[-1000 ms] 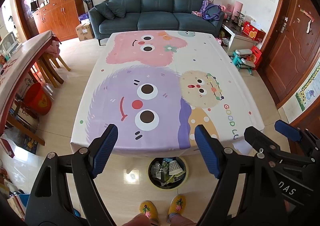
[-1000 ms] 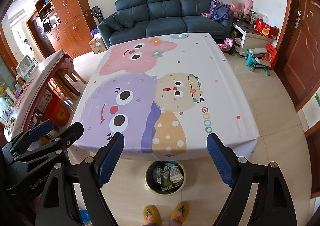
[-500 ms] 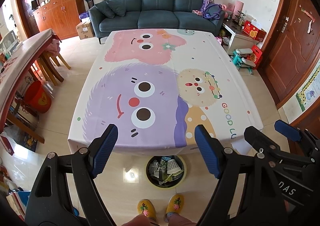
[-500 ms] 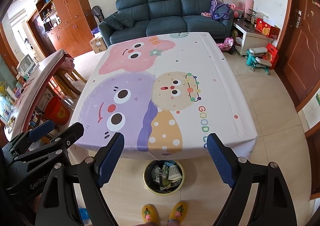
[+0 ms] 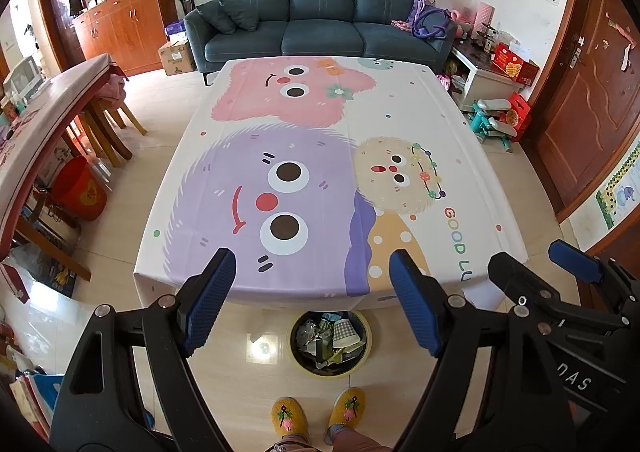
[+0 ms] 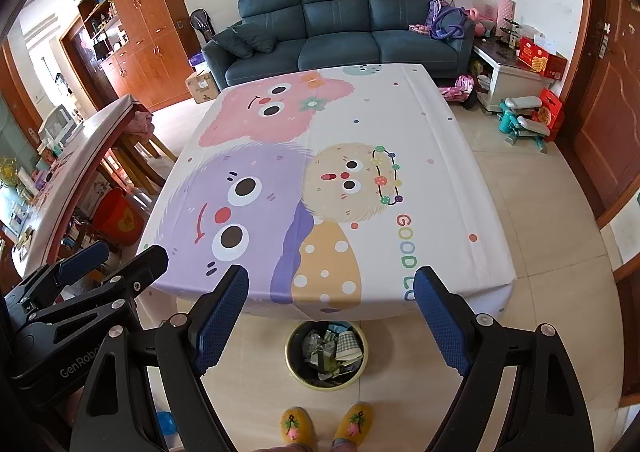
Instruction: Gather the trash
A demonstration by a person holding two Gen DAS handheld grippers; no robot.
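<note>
A round trash bin (image 5: 330, 343) (image 6: 326, 355) with a yellow rim stands on the floor under the near edge of the table, filled with crumpled paper and wrappers. My left gripper (image 5: 312, 272) is open and holds nothing, high above the table's near edge. My right gripper (image 6: 331, 290) is likewise open and holds nothing at the same height. Each gripper shows in the other's view: the right gripper (image 5: 532, 266) at the right, the left gripper (image 6: 120, 260) at the left. The cartoon tablecloth (image 5: 304, 156) (image 6: 320, 172) carries no loose items.
A person's feet in yellow slippers (image 5: 318, 414) (image 6: 324, 426) stand just behind the bin. A dark sofa (image 5: 316, 28) sits beyond the table, a wooden table (image 5: 48, 108) with a red bucket (image 5: 80, 188) at the left, toys and boxes (image 5: 496, 120) at the right.
Both grippers have drawn back and up from the table, so the bin and slippers show more fully. Both stay open with nothing in them.
</note>
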